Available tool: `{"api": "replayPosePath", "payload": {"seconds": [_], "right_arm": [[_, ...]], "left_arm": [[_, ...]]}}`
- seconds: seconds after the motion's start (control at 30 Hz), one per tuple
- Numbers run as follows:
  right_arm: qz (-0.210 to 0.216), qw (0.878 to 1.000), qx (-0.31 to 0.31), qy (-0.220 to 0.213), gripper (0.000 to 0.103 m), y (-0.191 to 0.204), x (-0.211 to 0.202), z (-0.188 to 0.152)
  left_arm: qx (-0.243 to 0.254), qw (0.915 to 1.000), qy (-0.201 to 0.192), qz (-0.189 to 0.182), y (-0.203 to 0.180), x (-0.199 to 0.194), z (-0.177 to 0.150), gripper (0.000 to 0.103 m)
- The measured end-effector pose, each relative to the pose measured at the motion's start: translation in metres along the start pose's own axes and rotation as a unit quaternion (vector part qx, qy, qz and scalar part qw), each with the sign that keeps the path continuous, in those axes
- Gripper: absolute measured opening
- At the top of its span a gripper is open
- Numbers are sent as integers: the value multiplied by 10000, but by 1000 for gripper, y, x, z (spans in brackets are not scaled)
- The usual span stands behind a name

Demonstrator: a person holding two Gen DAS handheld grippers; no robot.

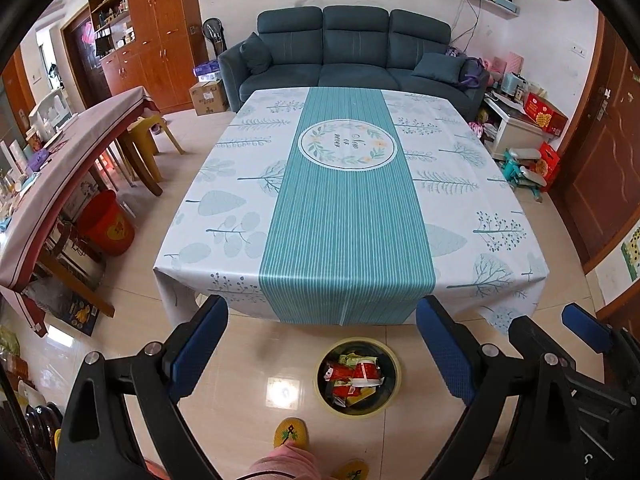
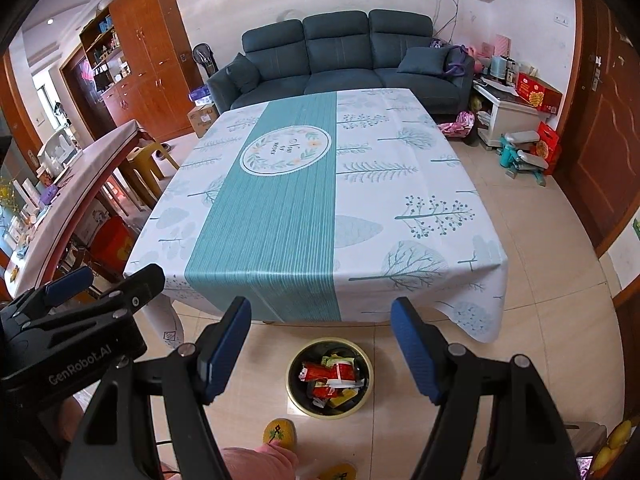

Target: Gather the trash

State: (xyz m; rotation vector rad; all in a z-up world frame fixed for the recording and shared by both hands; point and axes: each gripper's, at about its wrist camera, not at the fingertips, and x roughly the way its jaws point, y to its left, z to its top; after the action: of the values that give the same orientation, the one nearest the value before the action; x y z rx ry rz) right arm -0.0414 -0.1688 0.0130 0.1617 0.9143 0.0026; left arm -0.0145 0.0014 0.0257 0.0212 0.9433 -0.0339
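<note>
Looking along the left gripper — jaws wide, nothing between them — finds the tablecloth bare of litter and the trash bin on the floor at the table's near edge, already full of wrappers, so collecting seems done or nearly so. Switching to the right wrist view shows the right gripper equally wide and empty over the same bin — plus the left gripper's side profile at lower left, something the left view gives only of the right gripper.

A big table is wearing a leafy cloth. A trash bin is sitting on the floor.
</note>
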Motion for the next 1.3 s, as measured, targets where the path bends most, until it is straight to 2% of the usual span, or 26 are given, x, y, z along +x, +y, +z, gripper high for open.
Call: {"api": "replayPosePath", "payload": {"seconds": [1.3], "right_arm": [[-68,9998,144,-79,73,-6,-6,0]], "left_arm": [[103,9999,13,-50,-5,-4,-1,94]]}}
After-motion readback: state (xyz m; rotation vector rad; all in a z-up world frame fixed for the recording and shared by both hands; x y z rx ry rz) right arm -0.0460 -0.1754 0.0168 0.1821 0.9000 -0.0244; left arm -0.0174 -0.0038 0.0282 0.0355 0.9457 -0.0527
